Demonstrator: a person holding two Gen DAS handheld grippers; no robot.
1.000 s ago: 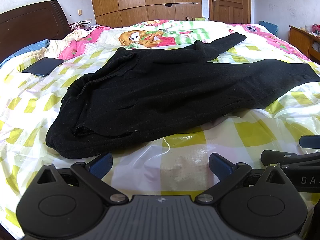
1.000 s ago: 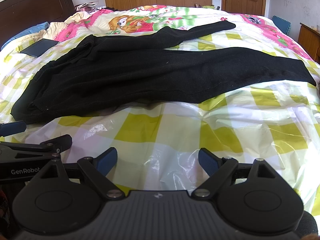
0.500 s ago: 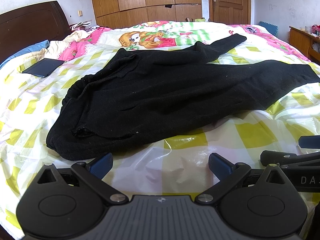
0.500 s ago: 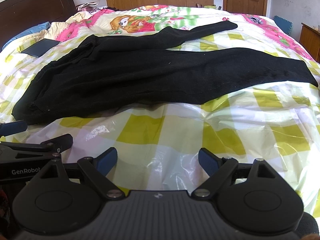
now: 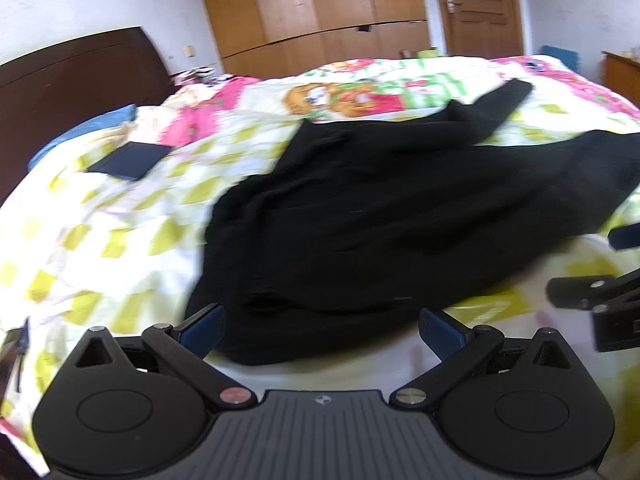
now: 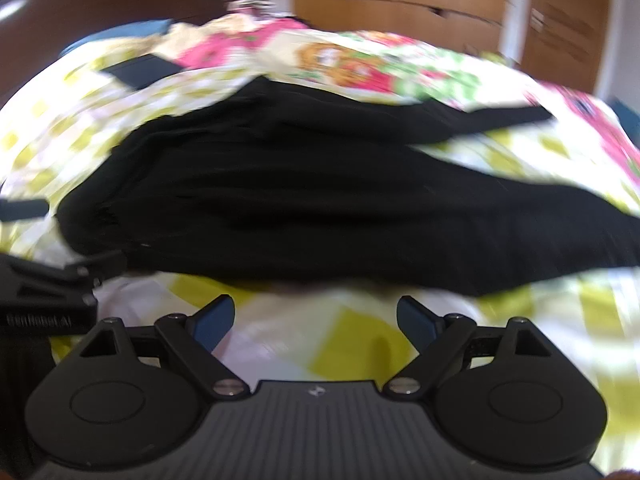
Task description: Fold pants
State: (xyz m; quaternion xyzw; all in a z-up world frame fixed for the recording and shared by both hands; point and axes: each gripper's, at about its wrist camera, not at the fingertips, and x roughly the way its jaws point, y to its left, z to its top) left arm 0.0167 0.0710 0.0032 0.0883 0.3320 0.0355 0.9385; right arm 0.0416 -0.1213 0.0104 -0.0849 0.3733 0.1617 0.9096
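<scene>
1. My left gripper (image 5: 322, 330) is nearest, fingers spread wide with nothing between them. It sits low over the near edge of the bed, so the waist end of the black pants (image 5: 400, 216) lies just ahead of the gap and reads as the first thing I would pinch.

2. My right gripper (image 6: 316, 318) is just as wide and also empty, hanging over bare yellow-checked quilt (image 6: 352, 344) a little short of the cloth. In the left view its dark frame shows at the right edge, so the two tools sit side by side, a fair way to take one edge at two places.

3. The pants lie flat across the middle of the bed, waist to my left, the two legs running off to the right and parted like a fork. No fold is made yet, by my judgement.

4. Farther left a dark flat thing (image 5: 130, 160) rests on the quilt, apart from the pants.

5. Beyond that stand the dark headboard (image 5: 72, 80) and wooden wardrobe (image 5: 320, 4). Both views are smeared, so fine seams are lost.
</scene>
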